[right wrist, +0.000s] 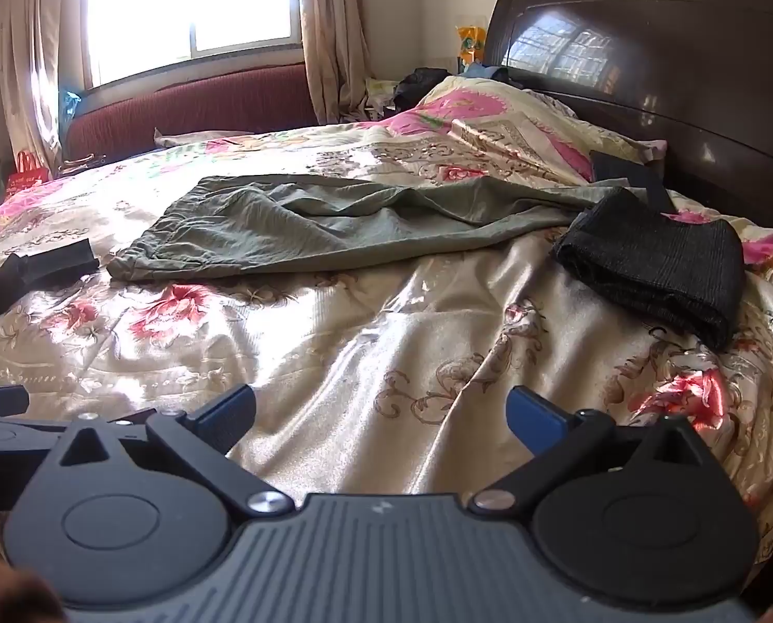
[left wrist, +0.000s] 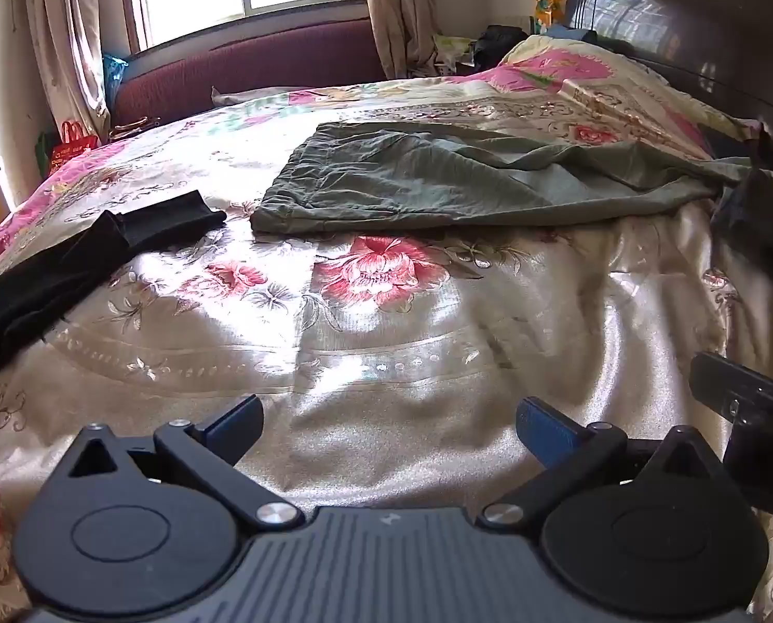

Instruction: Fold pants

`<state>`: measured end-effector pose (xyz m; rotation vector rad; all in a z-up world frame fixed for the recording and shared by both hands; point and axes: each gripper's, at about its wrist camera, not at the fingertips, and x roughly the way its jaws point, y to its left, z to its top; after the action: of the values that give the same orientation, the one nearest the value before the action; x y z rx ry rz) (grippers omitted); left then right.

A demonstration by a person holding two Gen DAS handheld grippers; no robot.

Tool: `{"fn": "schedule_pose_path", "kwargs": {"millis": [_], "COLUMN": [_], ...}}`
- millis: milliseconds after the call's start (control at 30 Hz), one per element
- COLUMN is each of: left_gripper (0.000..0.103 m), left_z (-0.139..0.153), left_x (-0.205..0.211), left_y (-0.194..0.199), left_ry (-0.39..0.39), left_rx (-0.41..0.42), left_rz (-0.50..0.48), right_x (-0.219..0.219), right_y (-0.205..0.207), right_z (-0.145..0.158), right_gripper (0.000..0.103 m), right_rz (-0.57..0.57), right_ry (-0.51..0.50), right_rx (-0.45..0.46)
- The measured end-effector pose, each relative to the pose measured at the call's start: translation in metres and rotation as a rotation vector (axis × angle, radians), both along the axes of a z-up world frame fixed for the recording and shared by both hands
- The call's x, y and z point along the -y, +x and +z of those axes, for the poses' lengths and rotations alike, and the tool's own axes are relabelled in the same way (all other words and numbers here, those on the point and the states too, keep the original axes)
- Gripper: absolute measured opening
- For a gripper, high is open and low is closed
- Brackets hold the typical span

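- While both tools hang above the near part of the bedspread point(left wrist: 386, 363), the left gripper point(left wrist: 389, 425) has its jaws fully apart and holds nothing.
- The right gripper point(right wrist: 381, 412) is also wide open and empty.
- The green pants point(right wrist: 303, 223) lie spread and wrinkled across the middle of the bed, well apart from both grippers.
- A folded black garment point(right wrist: 656, 259) lies to their right, near the dark headboard point(right wrist: 672, 78).
- Another black cloth point(left wrist: 64, 259) lies on the left.

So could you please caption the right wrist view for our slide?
Open right gripper above a floral bedspread, green pants spread ahead.
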<state>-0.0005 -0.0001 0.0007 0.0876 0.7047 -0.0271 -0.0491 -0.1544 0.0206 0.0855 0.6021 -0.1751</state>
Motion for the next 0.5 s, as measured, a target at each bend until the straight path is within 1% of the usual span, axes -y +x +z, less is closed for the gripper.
{"fn": "schedule_pose_path", "kwargs": {"millis": [133, 500], "left_gripper": [0.103, 0.103], "left_z": [-0.0027, -0.0061], "left_x": [-0.0029, 0.0002], "left_y": [-0.0006, 0.0006], "left_ry": [-0.010, 0.003], "left_rx": [-0.008, -0.017], "left_rz": [0.003, 0.009], "right_x": [0.0000, -0.0008], "right_y": [0.0003, -0.0030], "right_z": [-0.0012, -0.0043], "right_gripper": [0.102, 0.102], "right_rz": [0.000, 0.000], "right_ry": [-0.004, 0.002], "right_rx": [0.002, -0.007]}}
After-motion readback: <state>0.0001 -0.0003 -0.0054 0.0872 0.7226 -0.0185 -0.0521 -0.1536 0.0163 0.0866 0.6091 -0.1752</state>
